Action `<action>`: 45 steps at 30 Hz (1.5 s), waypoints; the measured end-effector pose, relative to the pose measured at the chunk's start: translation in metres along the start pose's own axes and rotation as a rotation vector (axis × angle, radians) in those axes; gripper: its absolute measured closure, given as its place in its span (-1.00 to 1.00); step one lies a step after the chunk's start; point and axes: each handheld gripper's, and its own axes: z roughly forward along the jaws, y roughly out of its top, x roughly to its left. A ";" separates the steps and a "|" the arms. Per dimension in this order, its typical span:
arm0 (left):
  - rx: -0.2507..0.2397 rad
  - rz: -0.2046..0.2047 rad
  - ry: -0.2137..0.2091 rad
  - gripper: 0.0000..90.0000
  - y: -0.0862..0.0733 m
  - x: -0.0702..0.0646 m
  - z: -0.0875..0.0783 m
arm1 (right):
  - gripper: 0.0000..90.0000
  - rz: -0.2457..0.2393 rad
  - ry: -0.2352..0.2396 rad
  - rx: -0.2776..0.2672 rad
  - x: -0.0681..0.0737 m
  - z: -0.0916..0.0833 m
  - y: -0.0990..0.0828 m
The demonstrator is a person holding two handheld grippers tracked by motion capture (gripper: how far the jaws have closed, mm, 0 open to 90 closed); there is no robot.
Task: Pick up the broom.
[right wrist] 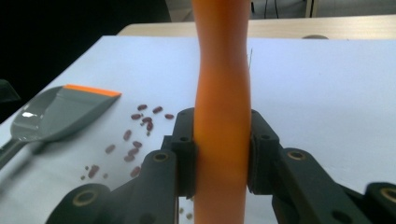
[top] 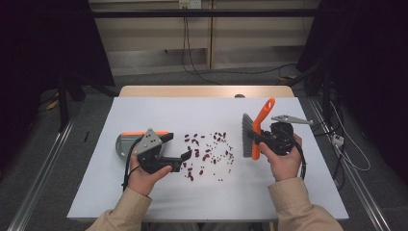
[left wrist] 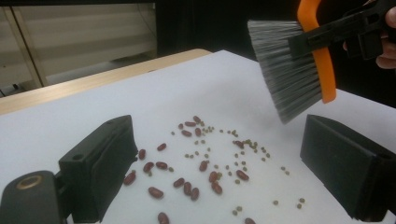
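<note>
Right gripper [top: 260,137] clamped on the orange handle of the brush [top: 253,132], bristles held just above the table [top: 144,202] beside the scattered beans [top: 208,151], likely placed to sweep them leftward. Left gripper [top: 179,153] has jaws wide apart with nothing between them, near the beans. The grey dustpan [right wrist: 60,114] with its orange lip lies flat on the table at the far left of the spill, its mouth facing the beans, apparently ready to receive them.
</note>
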 end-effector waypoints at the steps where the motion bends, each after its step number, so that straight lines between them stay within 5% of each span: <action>1: 0.002 -0.001 0.000 -0.77 -0.001 0.001 -0.001 | 0.56 0.003 -0.003 0.007 -0.002 -0.001 -0.001; 16: 0.013 -0.016 0.041 -0.77 -0.012 0.020 -0.023 | 0.56 0.007 -0.072 0.151 -0.026 -0.009 -0.009; 29: 0.019 -0.018 0.057 -0.77 -0.016 0.026 -0.028 | 0.57 0.021 -0.108 0.159 -0.035 0.031 -0.014; 45: 0.012 -0.030 0.071 -0.77 -0.018 0.033 -0.035 | 0.54 -0.078 -0.193 0.269 -0.026 0.074 -0.012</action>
